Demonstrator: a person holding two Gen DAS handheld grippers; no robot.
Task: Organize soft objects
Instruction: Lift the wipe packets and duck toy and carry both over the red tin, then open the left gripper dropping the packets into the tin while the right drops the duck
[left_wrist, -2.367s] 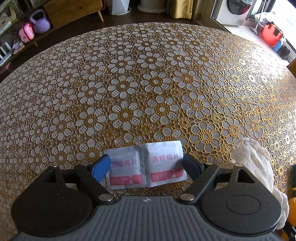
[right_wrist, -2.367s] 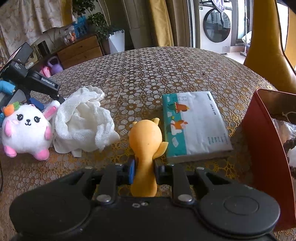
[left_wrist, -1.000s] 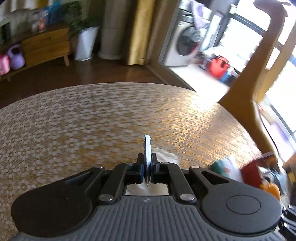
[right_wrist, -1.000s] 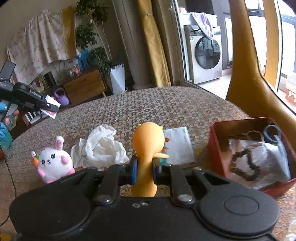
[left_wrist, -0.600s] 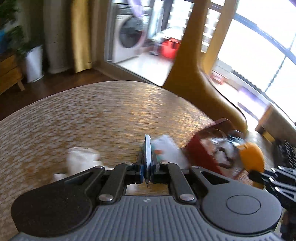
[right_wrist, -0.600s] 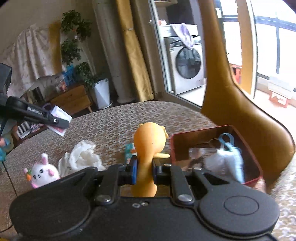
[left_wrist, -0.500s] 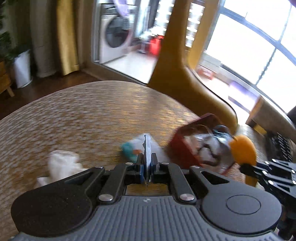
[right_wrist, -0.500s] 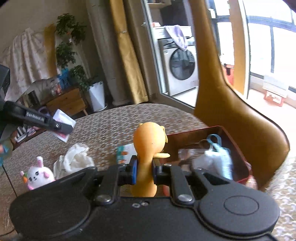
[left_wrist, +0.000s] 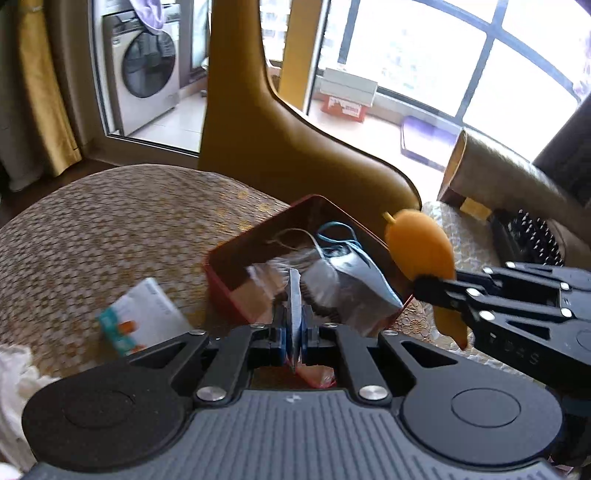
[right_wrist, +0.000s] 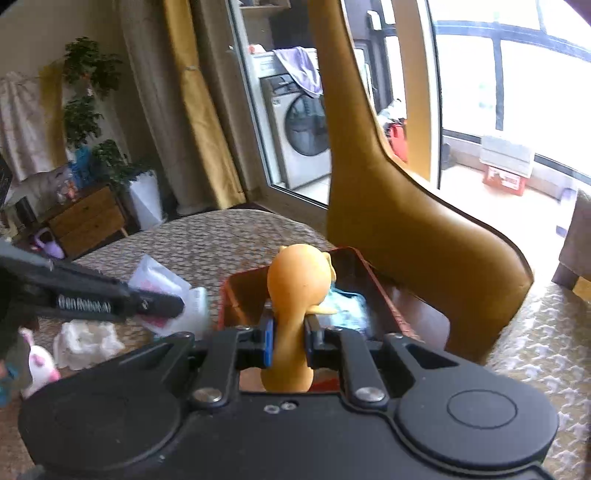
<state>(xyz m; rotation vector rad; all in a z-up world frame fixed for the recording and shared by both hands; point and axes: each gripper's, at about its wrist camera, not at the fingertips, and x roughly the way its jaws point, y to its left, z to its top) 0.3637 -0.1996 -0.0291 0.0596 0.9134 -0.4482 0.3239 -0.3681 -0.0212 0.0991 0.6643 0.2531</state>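
Left wrist view: swung across from bare tablecloth to face the red box (left_wrist: 236, 288). Left gripper (left_wrist: 294, 334) clamped on one thin wipe packet (left_wrist: 294, 295), edge-on, poised just before the box. Means the packet looks ready for dropping in. Counted here: one box, already holding a pale pouch (left_wrist: 354, 273) with blue cord; one tissue pack (left_wrist: 142, 317) beside it on the table (left_wrist: 92, 229); one white cloth (left_wrist: 16, 373) at the left edge; one orange toy (left_wrist: 421, 251).

Right wrist view: right gripper (right_wrist: 289, 341) squeezing that orange toy (right_wrist: 299, 284) by the neck, now carried right over the box (right_wrist: 373, 280), no longer above the tabletop. Release probably next. Counted: one plush rabbit (right_wrist: 38, 363), one cloth (right_wrist: 86, 341), both left to collect.
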